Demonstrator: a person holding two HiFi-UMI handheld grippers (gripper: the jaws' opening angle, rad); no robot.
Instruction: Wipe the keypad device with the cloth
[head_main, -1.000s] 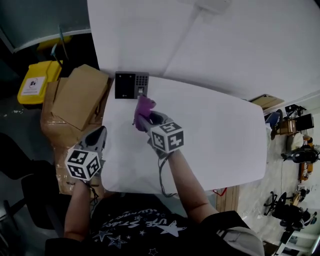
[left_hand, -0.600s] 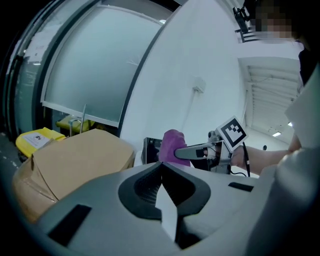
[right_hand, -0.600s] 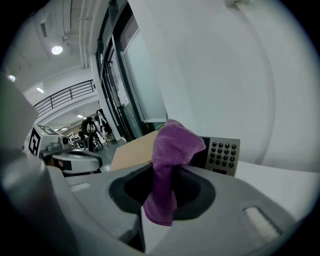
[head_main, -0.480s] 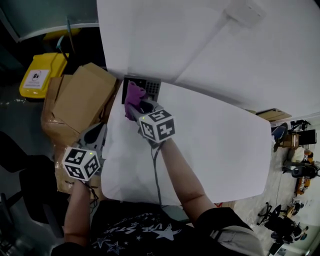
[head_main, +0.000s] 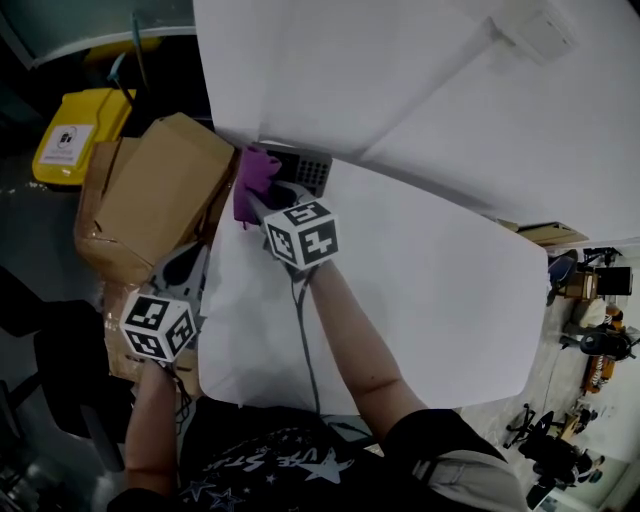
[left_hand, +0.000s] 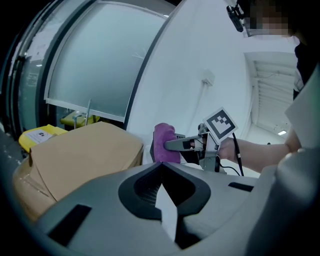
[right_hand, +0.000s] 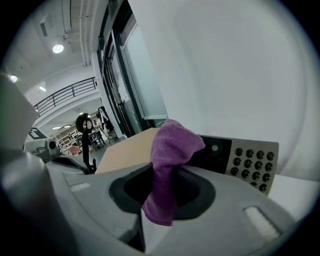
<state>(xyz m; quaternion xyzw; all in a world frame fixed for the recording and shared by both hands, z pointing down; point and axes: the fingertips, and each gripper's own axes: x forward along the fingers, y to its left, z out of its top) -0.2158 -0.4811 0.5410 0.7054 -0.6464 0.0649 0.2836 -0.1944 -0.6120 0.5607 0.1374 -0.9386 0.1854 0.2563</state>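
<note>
Two clenched jaw pairs: the right gripper (right_hand: 162, 192) pinches the purple cloth (right_hand: 171, 145) against the keypad device's (right_hand: 246, 161) dark left end, its keys lying rightward. The left gripper (left_hand: 165, 200), empty, hangs well back.

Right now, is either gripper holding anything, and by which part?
The right gripper is shut on the purple cloth, pinched partway along: a bunch sticks out past the tips, a short tail hangs back. The left gripper holds nothing, jaws together.
</note>
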